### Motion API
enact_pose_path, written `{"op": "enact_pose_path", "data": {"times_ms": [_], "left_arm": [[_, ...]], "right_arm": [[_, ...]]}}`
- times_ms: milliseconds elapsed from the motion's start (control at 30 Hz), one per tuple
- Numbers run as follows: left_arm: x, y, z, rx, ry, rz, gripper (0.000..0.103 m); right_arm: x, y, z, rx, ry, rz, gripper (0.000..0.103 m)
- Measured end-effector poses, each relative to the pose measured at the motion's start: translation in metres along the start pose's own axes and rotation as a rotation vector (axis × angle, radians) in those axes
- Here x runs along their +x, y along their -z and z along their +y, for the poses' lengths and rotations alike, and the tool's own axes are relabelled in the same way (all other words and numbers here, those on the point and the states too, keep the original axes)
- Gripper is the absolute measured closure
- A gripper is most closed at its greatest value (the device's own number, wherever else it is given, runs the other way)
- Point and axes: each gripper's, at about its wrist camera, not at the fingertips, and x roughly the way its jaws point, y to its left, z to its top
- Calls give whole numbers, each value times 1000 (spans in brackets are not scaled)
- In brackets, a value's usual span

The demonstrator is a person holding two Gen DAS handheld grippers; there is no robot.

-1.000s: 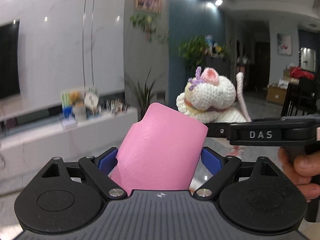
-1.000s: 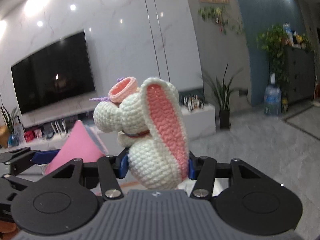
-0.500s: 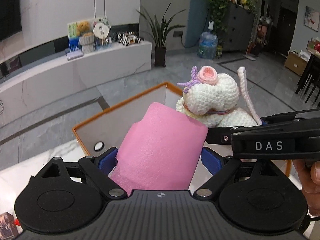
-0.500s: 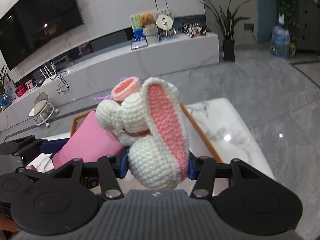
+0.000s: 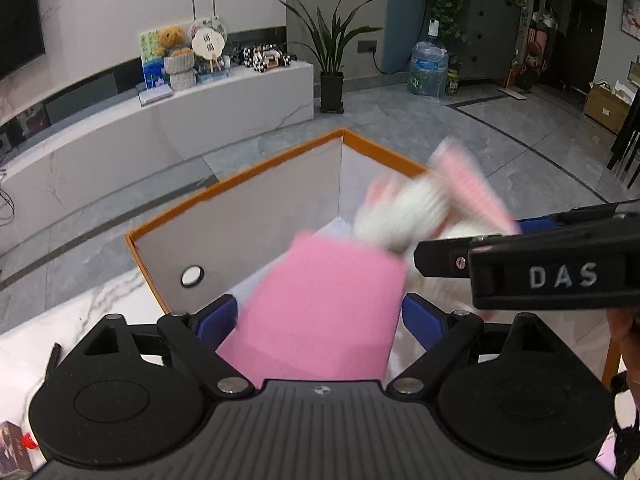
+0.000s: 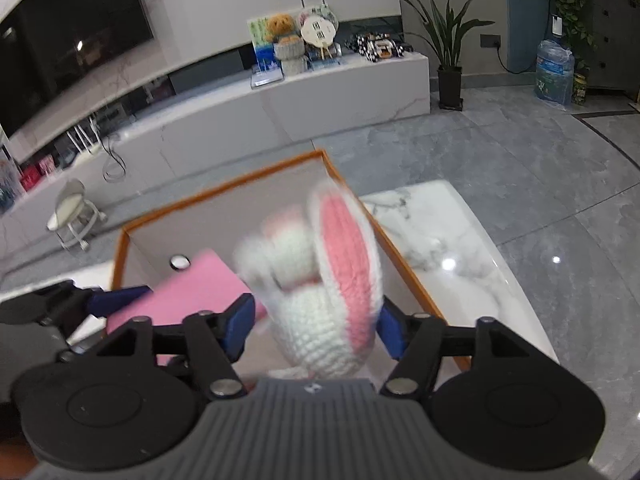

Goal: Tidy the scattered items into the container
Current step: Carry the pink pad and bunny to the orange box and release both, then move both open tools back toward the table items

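Observation:
A white crochet bunny [image 6: 320,320] with a pink ear, blurred, sits between the pads of my right gripper [image 6: 316,324], whose jaws are opening; a gap shows beside the left pad. It hangs over the orange-rimmed white box [image 6: 220,188]. In the left wrist view the bunny [image 5: 404,212] is a blur above the box [image 5: 240,176]. My left gripper [image 5: 320,312] has its pads against the edges of a pink pouch [image 5: 320,304], slightly blurred, held over the box's near side. The right gripper's finger [image 5: 560,276] crosses that view at the right.
The box stands on a white marble table [image 6: 440,240] whose far right edge drops to grey floor. A black pen [image 5: 52,356] and a small carton [image 5: 12,448] lie on the table at the lower left. A person's hand [image 5: 624,332] shows at the right edge.
Both grippers came down from facing the room to hovering over the box. The right jaws have widened and the bunny is tipping free, blurred; the pink pouch has flattened and sits lower.

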Motion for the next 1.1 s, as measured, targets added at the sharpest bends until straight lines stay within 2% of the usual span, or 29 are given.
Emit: {"op": "enact_pose_path", "data": {"times_ms": [167, 567, 900, 1100], "left_arm": [[-10, -9, -2, 3, 7, -41, 0], [-30, -17, -11, 25, 19, -56, 0], [-85, -26, 1, 5, 6, -144, 0], [-134, -32, 5, 30, -22, -228, 0]], "right_arm": [[-8, -5, 0, 10, -14, -30, 34], [-35, -14, 9, 14, -22, -75, 34], [-62, -18, 38, -28, -47, -124, 34], [-99, -26, 66, -57, -91, -212, 34]]}}
